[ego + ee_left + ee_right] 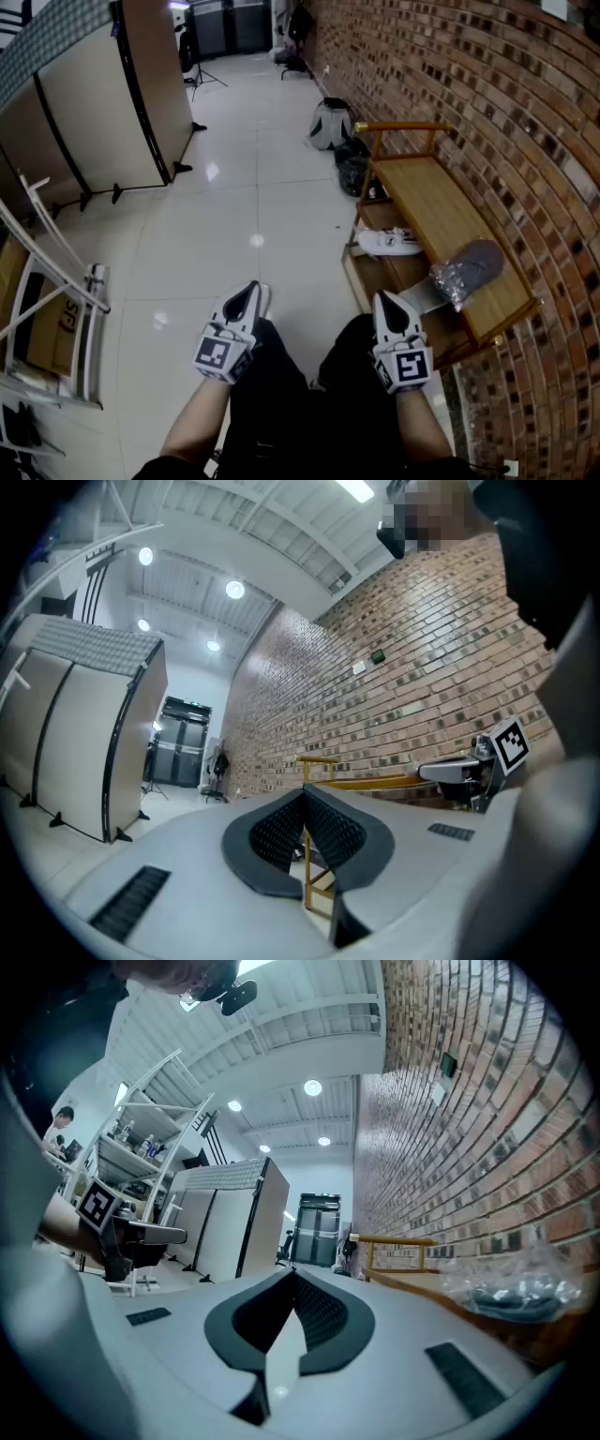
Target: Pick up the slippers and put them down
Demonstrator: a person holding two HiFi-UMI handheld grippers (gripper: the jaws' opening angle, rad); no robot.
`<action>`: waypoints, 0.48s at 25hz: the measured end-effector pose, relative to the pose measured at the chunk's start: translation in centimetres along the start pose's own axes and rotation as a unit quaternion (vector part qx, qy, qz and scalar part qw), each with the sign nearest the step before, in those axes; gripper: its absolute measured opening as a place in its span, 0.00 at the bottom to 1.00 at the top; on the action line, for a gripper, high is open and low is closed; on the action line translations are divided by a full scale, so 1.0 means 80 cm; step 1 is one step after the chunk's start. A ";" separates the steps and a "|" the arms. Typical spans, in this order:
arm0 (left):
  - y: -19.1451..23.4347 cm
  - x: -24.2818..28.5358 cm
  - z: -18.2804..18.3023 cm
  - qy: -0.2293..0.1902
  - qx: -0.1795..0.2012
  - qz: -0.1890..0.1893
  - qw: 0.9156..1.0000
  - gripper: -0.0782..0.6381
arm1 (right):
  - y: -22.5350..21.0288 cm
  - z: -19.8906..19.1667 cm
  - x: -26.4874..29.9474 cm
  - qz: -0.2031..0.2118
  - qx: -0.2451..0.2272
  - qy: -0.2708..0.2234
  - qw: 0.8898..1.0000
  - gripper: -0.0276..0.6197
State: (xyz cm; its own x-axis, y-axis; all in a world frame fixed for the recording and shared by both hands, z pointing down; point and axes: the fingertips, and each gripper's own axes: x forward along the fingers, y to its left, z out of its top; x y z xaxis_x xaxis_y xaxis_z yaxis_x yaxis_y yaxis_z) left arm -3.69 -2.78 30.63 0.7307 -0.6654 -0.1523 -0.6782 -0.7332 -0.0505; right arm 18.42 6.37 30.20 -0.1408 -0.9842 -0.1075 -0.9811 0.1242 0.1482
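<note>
My left gripper (250, 291) and right gripper (388, 304) are clenched empty near the rack (441, 211); unopened, I'd probably just shove its white slipper (389, 242) back.

The person holds the left gripper (249, 292) and the right gripper (387, 305) out ahead, side by side, roughly level. Each one's jaws are pressed together with nothing between them.

Two sets of tongs are counted at the bottom of the frame: the left tongs (249, 292) and the right tongs (387, 304). One wooden rack (441, 211) is seen at the right. On it are counted one white slipper (387, 242) and one plastic-wrapped dark bundle (466, 267). Two bags are counted above it, one grey bag (330, 124) and one black bag (352, 167). One folding screen (103, 103) is seen at upper left, and one cardboard box (52, 328) at lower left.
</note>
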 end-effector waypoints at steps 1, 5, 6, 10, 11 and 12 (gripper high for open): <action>-0.008 0.005 -0.001 0.000 -0.002 -0.005 1.000 0.11 | -0.005 -0.004 -0.008 -0.004 0.003 0.011 1.000 0.06; -0.040 0.027 -0.003 0.001 -0.008 -0.027 1.000 0.11 | -0.022 -0.010 -0.036 -0.015 0.005 0.025 1.000 0.06; -0.049 0.033 -0.004 0.002 -0.012 -0.034 0.999 0.11 | -0.026 -0.008 -0.042 -0.018 0.004 0.020 1.000 0.06; -0.090 0.068 -0.005 0.003 -0.040 -0.069 0.997 0.11 | -0.040 -0.005 -0.068 -0.029 -0.008 0.011 0.999 0.06; -0.103 0.078 -0.005 0.002 -0.044 -0.081 0.996 0.11 | -0.044 -0.005 -0.074 -0.032 -0.013 0.013 0.999 0.06; -0.118 0.087 -0.004 0.002 -0.044 -0.095 0.995 0.11 | -0.048 -0.006 -0.079 -0.035 -0.018 0.016 0.999 0.06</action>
State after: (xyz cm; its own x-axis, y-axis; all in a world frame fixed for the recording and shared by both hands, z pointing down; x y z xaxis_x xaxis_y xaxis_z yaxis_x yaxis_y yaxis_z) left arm 7.85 -0.56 30.38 0.8450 -0.5149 -0.1445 -0.5192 -0.8546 0.0090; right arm 23.10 12.09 30.78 -0.0669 -0.9938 -0.0883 -0.9830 0.0505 0.1766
